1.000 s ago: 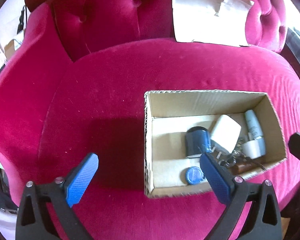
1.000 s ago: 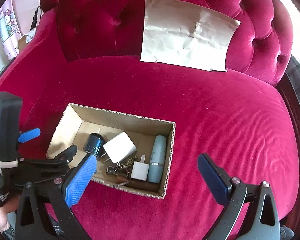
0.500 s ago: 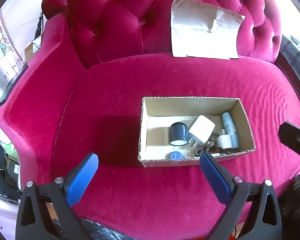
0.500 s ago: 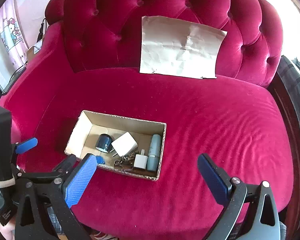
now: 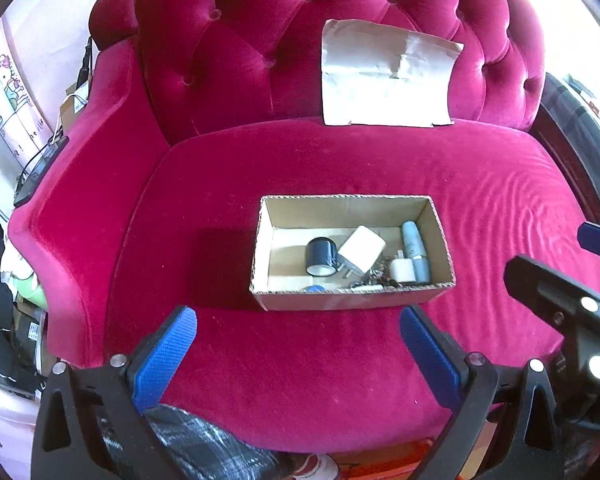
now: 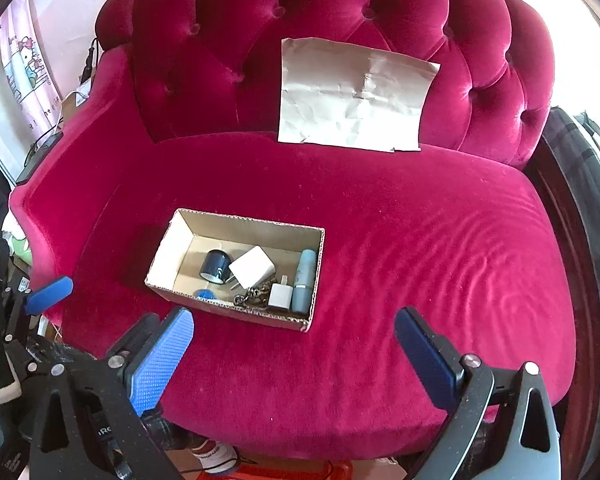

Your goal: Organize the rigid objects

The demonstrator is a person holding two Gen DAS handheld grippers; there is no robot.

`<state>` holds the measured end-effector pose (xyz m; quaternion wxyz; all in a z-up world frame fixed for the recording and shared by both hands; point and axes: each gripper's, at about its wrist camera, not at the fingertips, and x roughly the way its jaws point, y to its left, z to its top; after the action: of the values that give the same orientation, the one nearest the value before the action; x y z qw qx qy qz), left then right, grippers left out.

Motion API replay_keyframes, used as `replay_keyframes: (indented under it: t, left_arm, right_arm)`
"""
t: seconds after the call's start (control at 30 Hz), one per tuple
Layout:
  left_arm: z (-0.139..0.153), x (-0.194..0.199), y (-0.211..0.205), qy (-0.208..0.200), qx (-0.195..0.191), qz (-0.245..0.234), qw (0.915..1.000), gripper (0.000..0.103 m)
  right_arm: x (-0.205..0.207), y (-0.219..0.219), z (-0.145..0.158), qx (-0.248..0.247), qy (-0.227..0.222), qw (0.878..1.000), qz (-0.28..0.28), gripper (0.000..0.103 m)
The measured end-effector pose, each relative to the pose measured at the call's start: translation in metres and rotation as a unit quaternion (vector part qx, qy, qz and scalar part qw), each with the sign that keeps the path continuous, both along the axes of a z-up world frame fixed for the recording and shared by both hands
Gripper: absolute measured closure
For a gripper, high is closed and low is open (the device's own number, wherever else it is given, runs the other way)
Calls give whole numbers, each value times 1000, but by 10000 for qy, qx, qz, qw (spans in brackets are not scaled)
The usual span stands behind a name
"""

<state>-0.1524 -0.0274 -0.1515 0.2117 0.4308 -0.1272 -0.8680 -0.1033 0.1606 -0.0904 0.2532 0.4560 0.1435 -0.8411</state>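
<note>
An open cardboard box (image 5: 340, 300) (image 6: 172, 240) sits on the red velvet sofa seat (image 5: 340, 160). Inside lie a dark blue jar (image 5: 321, 255) (image 6: 215, 265), a white charger (image 5: 362, 249) (image 6: 252, 267), a small white plug (image 5: 402, 270) (image 6: 280, 296), a pale blue tube (image 5: 415, 250) (image 6: 305, 280), a blue lid (image 6: 206, 294) and a bunch of keys (image 6: 254, 294). My left gripper (image 5: 298, 334) is open and empty, held back near the seat's front edge. My right gripper (image 6: 294, 334) is open and empty, in front of the box to its right.
A crumpled brown paper sheet (image 5: 386, 76) (image 6: 354, 98) leans on the tufted backrest. The sofa's left armrest (image 5: 80, 184) rises beside the box. Clutter and cables lie past the armrest at left. Dark furniture stands at the right edge (image 6: 580, 208).
Both grippers have pulled back and up from the box, so the whole sofa shows and the box looks smaller. Both stay open and empty. The box contents have not moved.
</note>
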Motion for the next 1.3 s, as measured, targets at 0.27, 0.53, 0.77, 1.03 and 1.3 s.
replay_keyframes:
  t: [0.27, 0.53, 0.77, 1.03, 1.3]
  left_arm:
    - [-1, 5, 23, -7, -33, -97, 9999, 0]
    - [3, 8, 29, 18, 30, -63, 10000, 0]
    - [4, 9, 28, 33, 66, 19, 10000, 0]
    - [5, 9, 31, 21, 32, 14, 10000, 0]
    - [8, 10, 32, 66, 74, 7, 10000, 0]
  right_arm:
    - [6, 12, 7, 26, 36, 10000, -37, 0]
    - [11, 17, 13, -36, 45, 10000, -21, 0]
    - [12, 18, 14, -32, 8, 10000, -49, 0]
    - [13, 16, 13, -17, -6, 10000, -12, 0]
    - [14, 15, 13, -6, 9, 10000, -41, 0]
